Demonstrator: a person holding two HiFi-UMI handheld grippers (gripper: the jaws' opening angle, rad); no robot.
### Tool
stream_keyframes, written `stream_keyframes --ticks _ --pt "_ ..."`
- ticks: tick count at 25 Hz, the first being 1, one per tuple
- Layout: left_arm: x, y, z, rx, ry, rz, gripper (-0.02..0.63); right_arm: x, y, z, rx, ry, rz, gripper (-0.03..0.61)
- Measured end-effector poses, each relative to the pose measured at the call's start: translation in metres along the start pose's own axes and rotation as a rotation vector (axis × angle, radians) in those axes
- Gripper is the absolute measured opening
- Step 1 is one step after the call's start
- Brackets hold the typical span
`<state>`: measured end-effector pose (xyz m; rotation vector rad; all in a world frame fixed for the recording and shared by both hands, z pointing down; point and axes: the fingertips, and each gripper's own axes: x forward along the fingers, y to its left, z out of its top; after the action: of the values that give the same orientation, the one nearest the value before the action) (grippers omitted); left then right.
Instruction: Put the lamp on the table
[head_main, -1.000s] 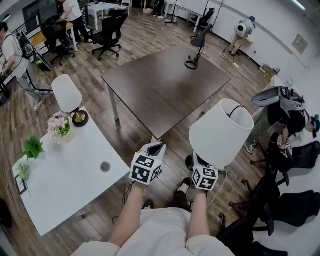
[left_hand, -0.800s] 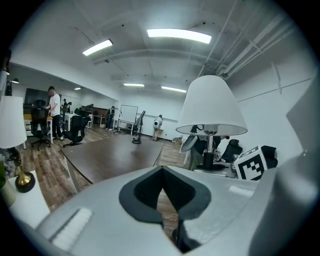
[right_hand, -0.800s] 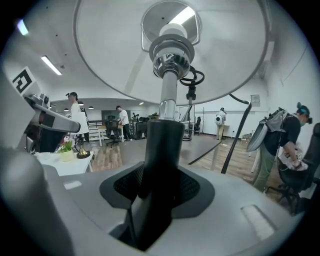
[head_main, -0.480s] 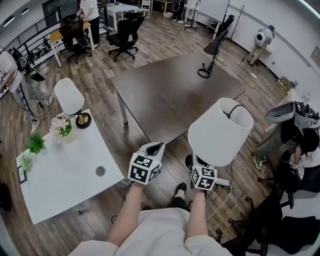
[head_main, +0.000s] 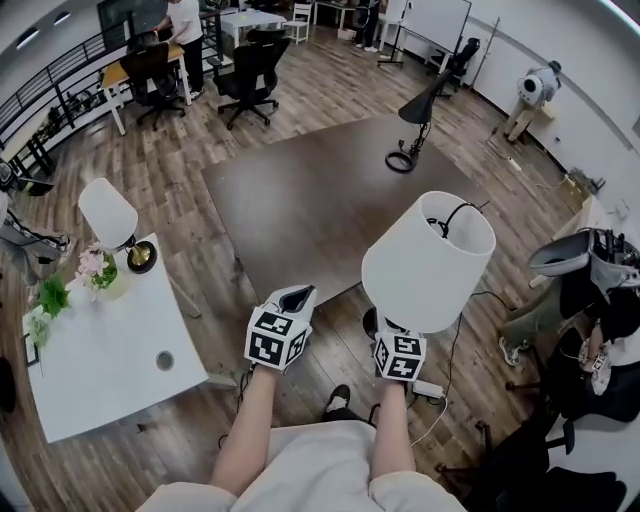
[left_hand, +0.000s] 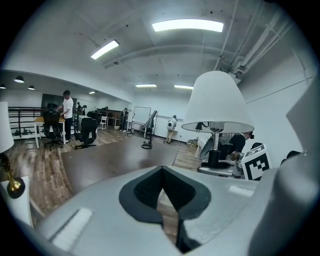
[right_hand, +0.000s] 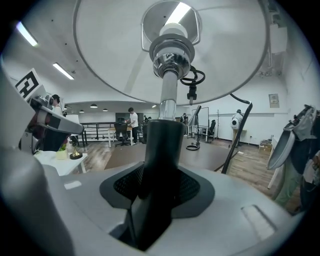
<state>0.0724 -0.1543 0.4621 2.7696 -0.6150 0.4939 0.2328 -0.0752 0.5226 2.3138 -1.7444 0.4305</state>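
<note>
The lamp has a white shade (head_main: 428, 262) and a black stem. It hangs upright over the wooden floor, just short of the dark brown table (head_main: 300, 200). My right gripper (head_main: 386, 328) is shut on the stem below the shade. In the right gripper view the black stem (right_hand: 161, 150) rises between the jaws to the shade's underside (right_hand: 125, 55). My left gripper (head_main: 297, 298) is shut and holds nothing, level with the right one near the table's front corner. The left gripper view shows the lamp (left_hand: 216, 105) to its right.
A black desk lamp (head_main: 410, 125) stands on the dark table's far side. A white table (head_main: 100, 350) at left carries a second white lamp (head_main: 108, 213) and flowers (head_main: 90, 268). Office chairs (head_main: 250, 70) and people are at the back. Bags and a black chair (head_main: 590, 290) crowd the right.
Both grippers and the lamp have come closer to the dark table's near corner. The white table has slid off to the left of the view.
</note>
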Motion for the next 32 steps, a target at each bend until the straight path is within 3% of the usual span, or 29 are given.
stream_keyframes --ticks 9,17,26,32 --pt "0.066 -0.011 0.012 -0.057 -0.02 0.085 0.0 0.048 -0.063 0.02 -0.051 -0.014 0.126 0.187" --pt "0.102 -0.017 0.001 -0.068 0.018 0.118 0.0 0.099 -0.095 0.042 -0.118 -0.049 0.198 0.187" --pt "0.128 0.019 -0.013 -0.086 0.045 0.145 0.0 0.168 -0.056 0.044 -0.091 -0.066 0.321 0.187" --pt "0.15 0.059 -0.011 -0.113 0.035 0.166 0.0 0.23 -0.035 0.043 -0.137 -0.058 0.38 0.187"
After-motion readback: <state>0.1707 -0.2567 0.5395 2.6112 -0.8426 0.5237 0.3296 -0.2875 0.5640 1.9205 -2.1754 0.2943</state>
